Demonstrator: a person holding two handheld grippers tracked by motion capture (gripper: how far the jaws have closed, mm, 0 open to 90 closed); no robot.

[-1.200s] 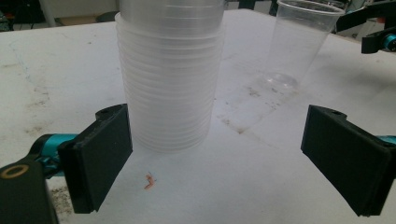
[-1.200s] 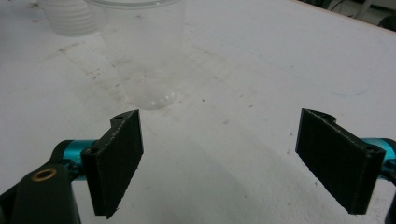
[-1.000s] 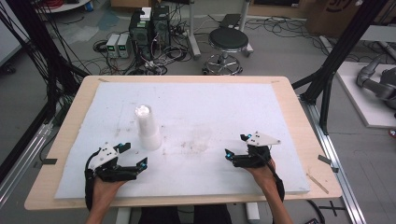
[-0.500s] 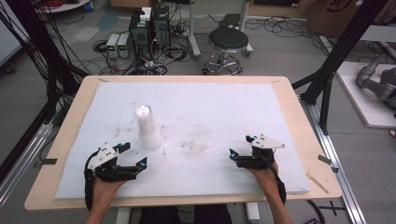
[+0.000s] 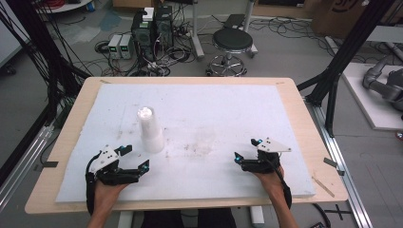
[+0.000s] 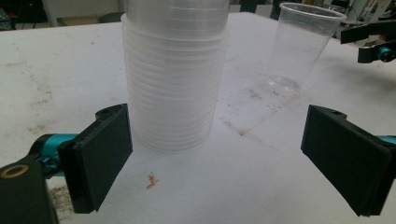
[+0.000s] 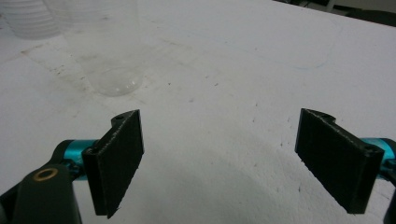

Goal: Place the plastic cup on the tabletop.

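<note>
A tall stack of nested clear plastic cups stands on the white foam board, left of centre. In the left gripper view the stack rises just beyond the left jaw. A single clear cup stands upright to the right of the stack, faint in the high view and seen ahead to the left in the right gripper view. My left gripper is open just in front of the stack, holding nothing. My right gripper is open to the right of the single cup, with nothing between its jaws.
The foam board covers most of a wooden table. Black frame posts stand at the table's right and left sides. A stool and computer boxes sit on the floor beyond the far edge. Stains mark the board's middle.
My right gripper has drifted slightly to the right and toward the front edge. The left gripper and both the stack and the single cup have stayed put.
</note>
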